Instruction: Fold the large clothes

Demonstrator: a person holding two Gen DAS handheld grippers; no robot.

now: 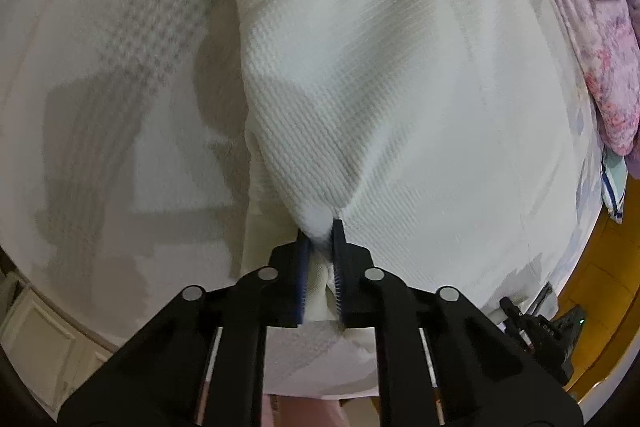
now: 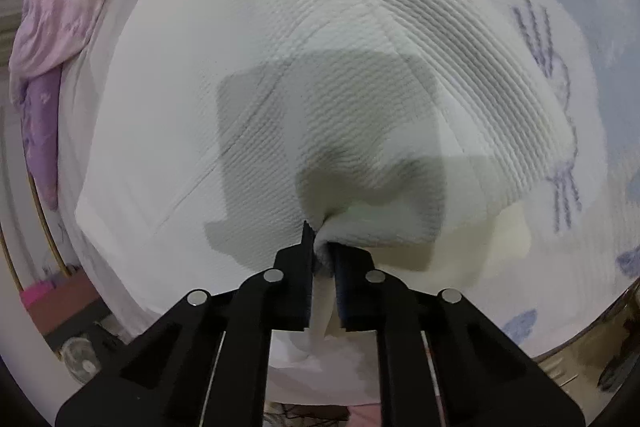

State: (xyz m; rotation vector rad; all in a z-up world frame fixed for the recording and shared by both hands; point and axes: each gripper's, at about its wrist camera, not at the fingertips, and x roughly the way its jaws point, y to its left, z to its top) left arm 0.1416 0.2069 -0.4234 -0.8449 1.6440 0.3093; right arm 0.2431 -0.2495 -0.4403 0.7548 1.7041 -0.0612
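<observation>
A large white ribbed garment [image 1: 360, 67] lies spread over a bed, and it fills most of both wrist views [image 2: 280, 87]. My left gripper [image 1: 320, 233] is shut on a bunched edge of the garment, with cloth pinched between its blue-lined pads and pulled into a tent. My right gripper [image 2: 320, 241] is likewise shut on a gathered edge of the same garment, and a fold of it rises up to the right. The cloth hides both sets of fingertips in part.
A pale bedsheet [image 1: 100, 87] with a faint grey-blue print [image 2: 560, 107] lies under the garment. A pink and purple floral quilt [image 1: 592, 39] is heaped along one side of the bed [image 2: 60, 7]. Orange floor [image 1: 600, 287] shows past the bed's edge.
</observation>
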